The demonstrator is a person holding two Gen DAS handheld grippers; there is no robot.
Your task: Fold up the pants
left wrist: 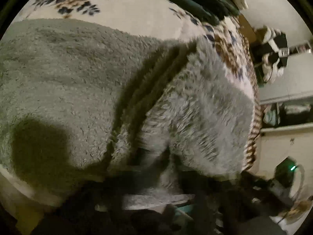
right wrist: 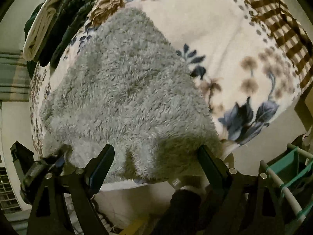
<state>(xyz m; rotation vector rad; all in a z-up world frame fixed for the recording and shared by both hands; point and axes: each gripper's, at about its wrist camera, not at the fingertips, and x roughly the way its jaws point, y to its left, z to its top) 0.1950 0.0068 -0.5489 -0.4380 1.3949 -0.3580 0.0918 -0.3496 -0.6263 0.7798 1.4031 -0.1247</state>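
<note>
The pants (left wrist: 58,74) are grey and fluffy and lie on a floral blanket (left wrist: 127,9). In the left wrist view a raised fold of the pants (left wrist: 205,117) rises from my left gripper (left wrist: 156,168), whose dark fingers are blurred and seem shut on the fabric. In the right wrist view the pants (right wrist: 127,98) spread over the bed. My right gripper (right wrist: 156,156) is wide open at their near edge, its fingers (right wrist: 103,162) on either side of the hem. My left gripper (right wrist: 50,162) shows at the pants' left corner.
The floral blanket (right wrist: 225,39) covers the bed, with a brown checked cloth (right wrist: 273,19) at the far right. Folded dark and white clothes (right wrist: 54,25) are stacked at the far left. A teal rack (right wrist: 289,166) stands right of the bed.
</note>
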